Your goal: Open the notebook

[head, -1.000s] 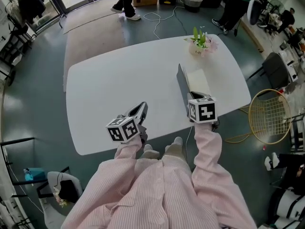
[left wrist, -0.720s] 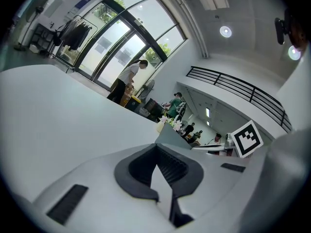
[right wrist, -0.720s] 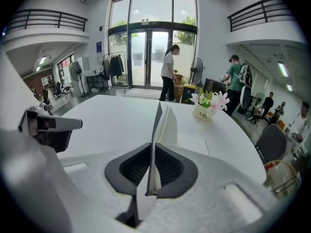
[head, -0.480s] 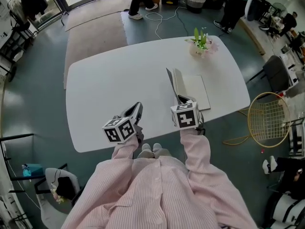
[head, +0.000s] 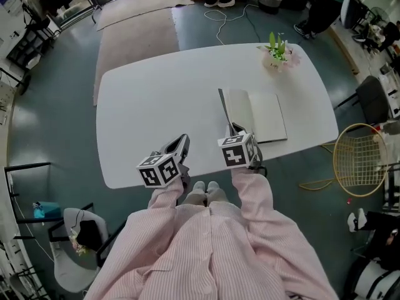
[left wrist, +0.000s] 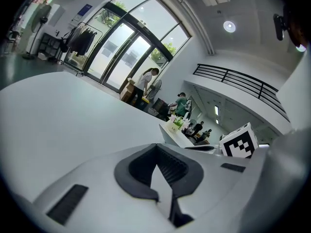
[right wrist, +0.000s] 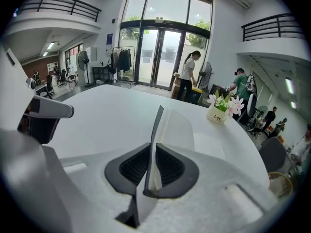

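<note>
The notebook [head: 262, 117] lies on the white table [head: 156, 99] near its right front edge, white pages showing. Its dark cover [head: 223, 107] stands upright along the left side. My right gripper [head: 235, 130] is shut on the cover's near edge. In the right gripper view the cover [right wrist: 158, 123] rises thin and vertical between the pads [right wrist: 135, 165], with the pages [right wrist: 181, 130] to its right. My left gripper [head: 182, 142] hovers over the table's front edge, shut on nothing, to the left of the notebook. From the left gripper view the raised cover [left wrist: 171, 135] shows far ahead.
A small flower pot [head: 278, 54] stands at the table's far right corner. A black chair [head: 373, 99] and a gold hoop-shaped frame [head: 359, 158] are on the floor to the right. Another chair [head: 76, 245] is at the lower left. A rug [head: 134, 27] lies beyond the table.
The right gripper has drawn leftward and nearer with the cover, so more of the white pages shows to its right. The left gripper has shifted only slightly.
</note>
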Demonstrator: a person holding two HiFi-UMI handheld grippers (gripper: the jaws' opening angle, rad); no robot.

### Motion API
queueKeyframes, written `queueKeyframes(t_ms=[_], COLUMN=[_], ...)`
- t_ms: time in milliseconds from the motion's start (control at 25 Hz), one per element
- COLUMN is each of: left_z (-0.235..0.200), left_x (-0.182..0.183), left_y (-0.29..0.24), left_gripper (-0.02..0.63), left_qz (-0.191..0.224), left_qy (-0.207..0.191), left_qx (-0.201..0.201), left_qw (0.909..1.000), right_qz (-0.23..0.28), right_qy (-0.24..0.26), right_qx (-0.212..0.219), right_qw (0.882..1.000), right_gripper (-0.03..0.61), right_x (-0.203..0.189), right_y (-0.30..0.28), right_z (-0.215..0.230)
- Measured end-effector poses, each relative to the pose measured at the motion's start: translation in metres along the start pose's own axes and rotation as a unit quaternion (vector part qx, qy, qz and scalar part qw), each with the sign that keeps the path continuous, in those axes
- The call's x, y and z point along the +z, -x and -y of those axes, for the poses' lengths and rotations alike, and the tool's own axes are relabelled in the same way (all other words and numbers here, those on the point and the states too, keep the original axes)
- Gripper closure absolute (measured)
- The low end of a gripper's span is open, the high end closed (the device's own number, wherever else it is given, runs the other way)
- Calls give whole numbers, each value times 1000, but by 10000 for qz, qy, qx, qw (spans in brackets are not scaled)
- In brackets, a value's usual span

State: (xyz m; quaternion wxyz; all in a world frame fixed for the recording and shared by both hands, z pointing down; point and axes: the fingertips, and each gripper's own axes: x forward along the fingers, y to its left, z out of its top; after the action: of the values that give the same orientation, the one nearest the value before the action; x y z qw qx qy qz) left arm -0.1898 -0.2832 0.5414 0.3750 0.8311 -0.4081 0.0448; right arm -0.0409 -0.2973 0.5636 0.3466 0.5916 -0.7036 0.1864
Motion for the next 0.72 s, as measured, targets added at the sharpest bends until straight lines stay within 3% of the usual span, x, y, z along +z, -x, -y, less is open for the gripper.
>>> queueKeyframes(t_ms=[720], left_z=[-43], left_x=[11], left_y=[34], left_gripper=[615], left_qz=[99], left_qy=[124], left_qx=[238], left_qw=[9996], right_qz=[-317], right_qy=[0], right_qx=[-144], right_qw=[9994], right_gripper=[541], right_x=[-25], right_y=[-43], right_z=[-34])
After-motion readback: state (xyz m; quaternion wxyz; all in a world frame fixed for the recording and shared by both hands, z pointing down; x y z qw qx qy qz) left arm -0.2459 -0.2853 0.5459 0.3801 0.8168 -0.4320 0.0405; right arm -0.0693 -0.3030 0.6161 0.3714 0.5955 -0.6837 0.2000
